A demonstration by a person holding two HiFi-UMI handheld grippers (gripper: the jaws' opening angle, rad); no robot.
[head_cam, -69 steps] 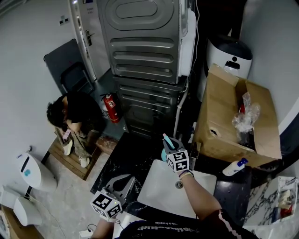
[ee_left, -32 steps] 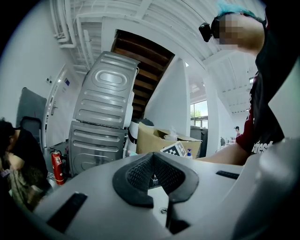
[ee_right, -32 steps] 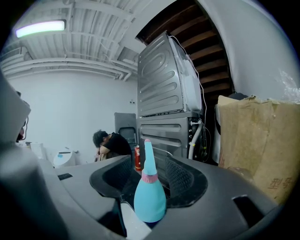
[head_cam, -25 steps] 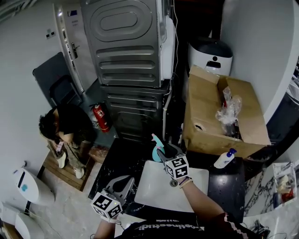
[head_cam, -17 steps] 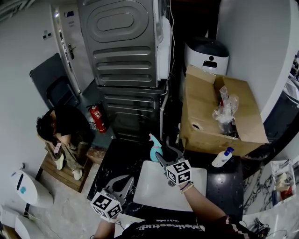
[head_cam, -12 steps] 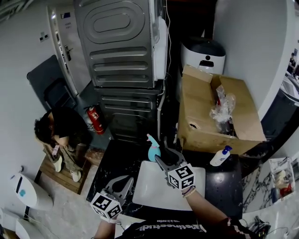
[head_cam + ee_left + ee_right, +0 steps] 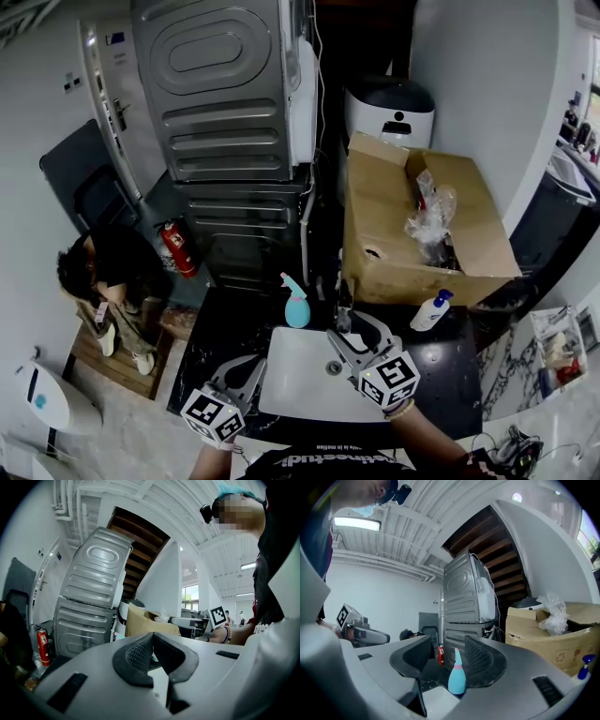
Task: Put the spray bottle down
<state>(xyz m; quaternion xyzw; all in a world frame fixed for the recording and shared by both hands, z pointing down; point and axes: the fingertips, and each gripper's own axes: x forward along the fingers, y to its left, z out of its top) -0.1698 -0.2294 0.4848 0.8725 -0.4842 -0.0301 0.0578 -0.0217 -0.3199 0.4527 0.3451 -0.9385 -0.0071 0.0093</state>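
While spray bottle stands upright, pale blue, pink-collared; right tool spread, empty; left tool closed.

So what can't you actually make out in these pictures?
- Head view: what lies in the cardboard box, because a crumpled plastic bag covers it.
- Head view and right gripper view: any print on the spray bottle, which is too small to read.
- Head view: what the crouching person holds, which is too small and dim.
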